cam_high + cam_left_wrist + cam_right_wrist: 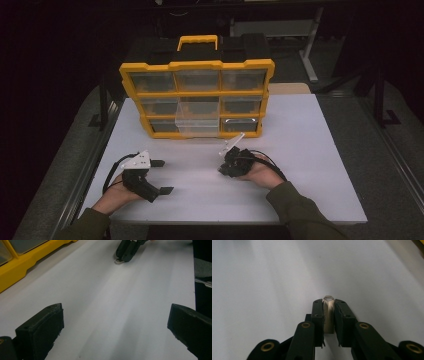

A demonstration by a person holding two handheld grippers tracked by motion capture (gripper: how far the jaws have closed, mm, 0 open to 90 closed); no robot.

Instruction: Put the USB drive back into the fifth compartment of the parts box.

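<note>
My right hand-held gripper (pixel 328 312) is clamped on a small pale metal piece (pixel 328 315), its long axis running along the jaws. The yellow drawer box (pixel 197 95) sits at twelve o'clock on the desk (pixel 300 165), one clear drawer (pixel 197 125) pulled out, nearer this hand. My left hand-held gripper (pixel 162 176) rests low at eight o'clock, jaws wide apart.

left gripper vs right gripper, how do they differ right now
The left gripper has its jaws spread wide with bare white table between them; the right gripper has its jaws closed on a small silvery metal piece. The left gripper sits nearer the table's left edge; the right gripper sits near the middle, in front of the yellow drawer organizer. Both are black, hand-held and low over the table.
</note>
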